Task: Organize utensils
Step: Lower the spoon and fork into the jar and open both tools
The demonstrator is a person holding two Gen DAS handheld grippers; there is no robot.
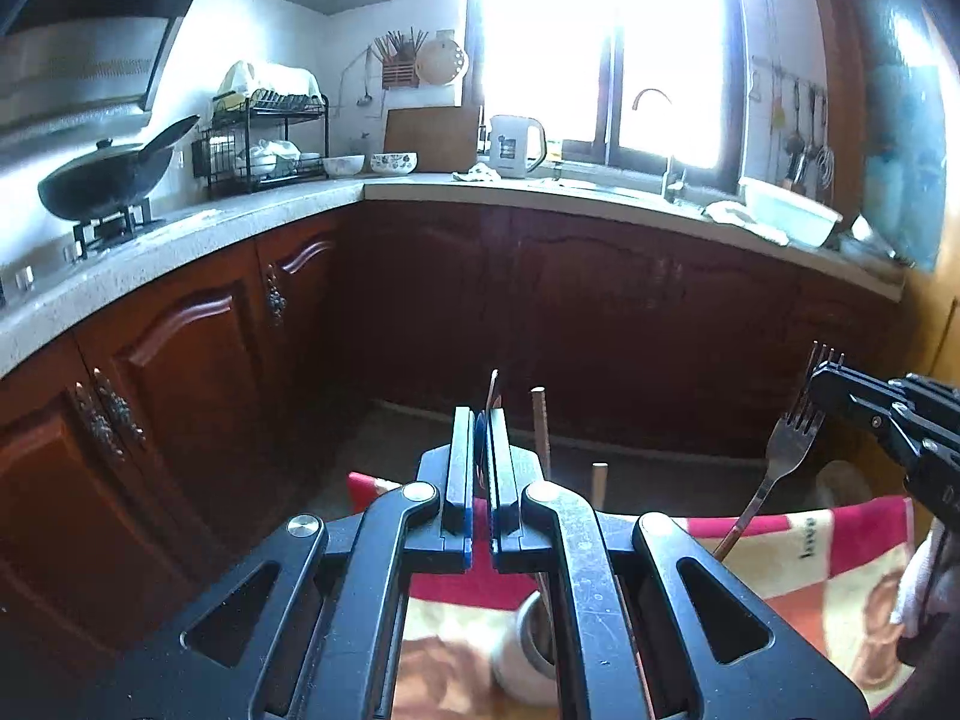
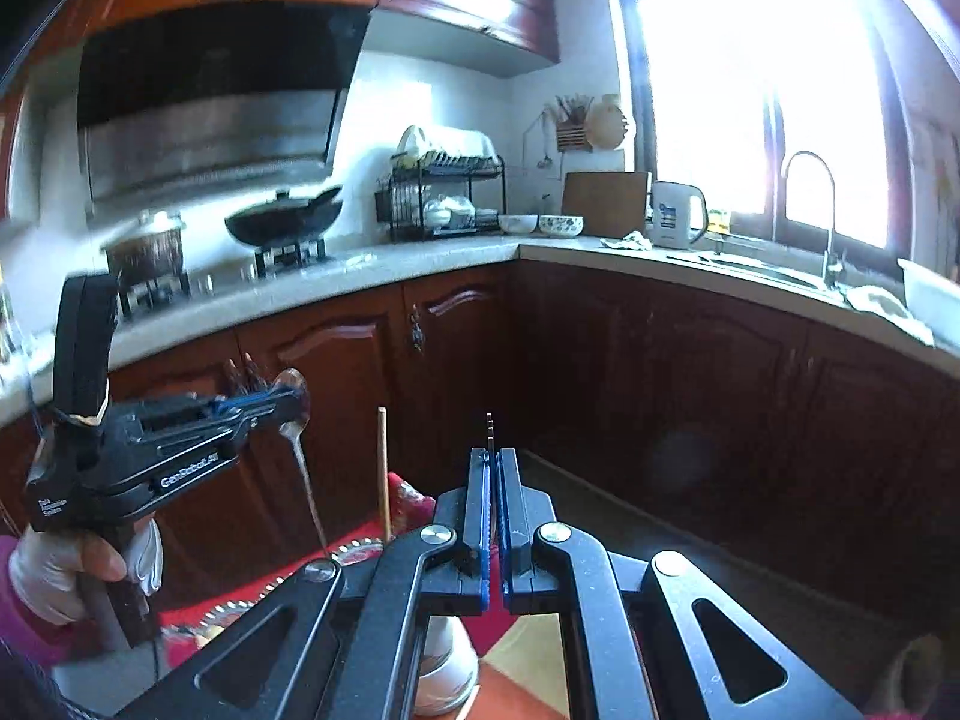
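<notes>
We've got one utensil in each gripper right now, both lifted off the table and held upright. The left gripper (image 1: 480, 456) is squeezed together on the bowl of a spoon (image 2: 294, 414), which shows edge-on in its own view and properly in the left middle of the right wrist view, thin shiny stem hanging down. The right gripper (image 2: 493, 480) is pinched on the head of a fork (image 1: 786, 450), tines poking up past the pads, handle trailing down towards the lower right of the left wrist frame.

Looks like we're mid-transfer: picked up, not yet put away. Our guess for the drop spot is the white ceramic cup (image 1: 522, 648) at the bottom centre, sitting on a red and yellow checked cloth (image 1: 828, 546). A couple of pale wooden chopsticks (image 1: 540, 426) stick up just beside the left pads, and we can't tell if they're standing in that cup.

Next we'd need to lower each handle-first into the cup and let go. Polished metal in a head grip could swivel, so go slow.
</notes>
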